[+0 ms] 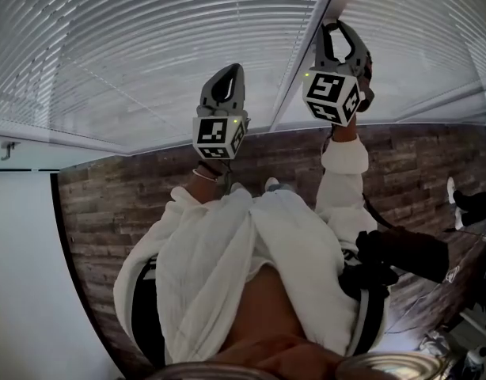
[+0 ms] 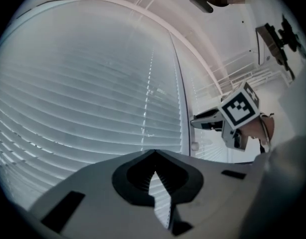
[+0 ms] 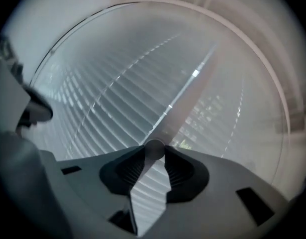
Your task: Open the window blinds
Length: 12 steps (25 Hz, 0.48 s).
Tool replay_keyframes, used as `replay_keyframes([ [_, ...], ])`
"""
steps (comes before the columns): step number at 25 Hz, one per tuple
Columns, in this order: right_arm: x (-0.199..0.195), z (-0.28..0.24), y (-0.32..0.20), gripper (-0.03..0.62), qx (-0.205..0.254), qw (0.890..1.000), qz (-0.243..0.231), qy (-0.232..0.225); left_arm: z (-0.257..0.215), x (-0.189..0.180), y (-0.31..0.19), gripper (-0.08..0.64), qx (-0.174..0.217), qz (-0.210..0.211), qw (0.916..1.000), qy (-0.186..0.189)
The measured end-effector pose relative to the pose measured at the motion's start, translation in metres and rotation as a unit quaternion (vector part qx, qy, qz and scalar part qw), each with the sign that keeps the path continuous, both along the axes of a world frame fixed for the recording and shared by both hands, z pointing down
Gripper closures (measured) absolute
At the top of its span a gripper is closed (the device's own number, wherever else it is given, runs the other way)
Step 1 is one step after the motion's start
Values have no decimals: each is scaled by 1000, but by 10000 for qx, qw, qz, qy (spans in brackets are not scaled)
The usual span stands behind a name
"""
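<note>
Two grippers face the blinds [image 1: 148, 46], lowered over the far window with slats nearly shut. The right gripper [image 3: 154, 151] pinches the wand [image 3: 183, 103] at its tip. The left gripper [image 2: 154, 158], jaws together and empty, hovers to its left. Twisting the wand looks the step in hand, calling for a steady wrist roll.

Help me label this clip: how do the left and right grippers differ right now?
The right gripper has its jaws closed on the wand of the blinds; the left gripper has its jaws together at the tips with nothing between them. In the head view the right gripper reaches higher up the window than the left gripper. Both point at the blinds, and each carries a marker cube.
</note>
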State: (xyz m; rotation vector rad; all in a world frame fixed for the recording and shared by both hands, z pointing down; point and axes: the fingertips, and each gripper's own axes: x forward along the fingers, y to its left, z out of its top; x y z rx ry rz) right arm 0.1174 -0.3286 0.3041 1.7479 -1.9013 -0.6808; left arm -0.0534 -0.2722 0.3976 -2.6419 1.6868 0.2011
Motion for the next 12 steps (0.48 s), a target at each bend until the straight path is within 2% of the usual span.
replay_keyframes([
  [1, 2, 0, 0, 465, -93, 9946, -209, -1008, 0, -1, 0, 558, -7, -13, 10000, 13],
  [2, 4, 0, 1, 465, -243, 9725, -445, -2272, 1, -1, 0, 558, -10, -16, 10000, 19],
  [3, 7, -2, 2, 465, -406, 9327, -669, -3521, 0, 0, 0, 558, -5, -10, 10000, 15],
  [4, 10, -5, 3, 465, -555, 8878, -827, -4494, -1, 0, 0, 558, 5, -1, 10000, 5],
  [5, 12, -8, 2, 465, -671, 8546, -886, -5073, -2, 1, 1, 558, 17, 7, 10000, -1],
  [6, 13, -9, 2, 465, -734, 8413, -855, -5286, -3, 1, 2, 558, 30, 10, 10000, 1],
  [7, 13, -11, 2, 465, -732, 8484, -766, -5186, -4, 1, 3, 558, 40, 11, 10000, 9],
  [8, 12, -12, 3, 465, -670, 8743, -633, -4766, -4, 1, 4, 558, 42, 13, 10000, 19],
  [9, 10, -13, 3, 465, -562, 9136, -446, -4002, -4, 1, 5, 558, 38, 16, 10000, 26],
  [10, 7, -13, 4, 465, -429, 9543, -209, -2951, -3, 2, 5, 558, 31, 21, 10000, 27],
  [11, 4, -13, 5, 466, -306, 9832, 24, -1799, -2, 2, 5, 558, 21, 25, 10000, 25],
  [12, 0, -12, 5, 465, -221, 9966, 176, -776, -1, 3, 4, 558, 8, 24, 10000, 26],
])
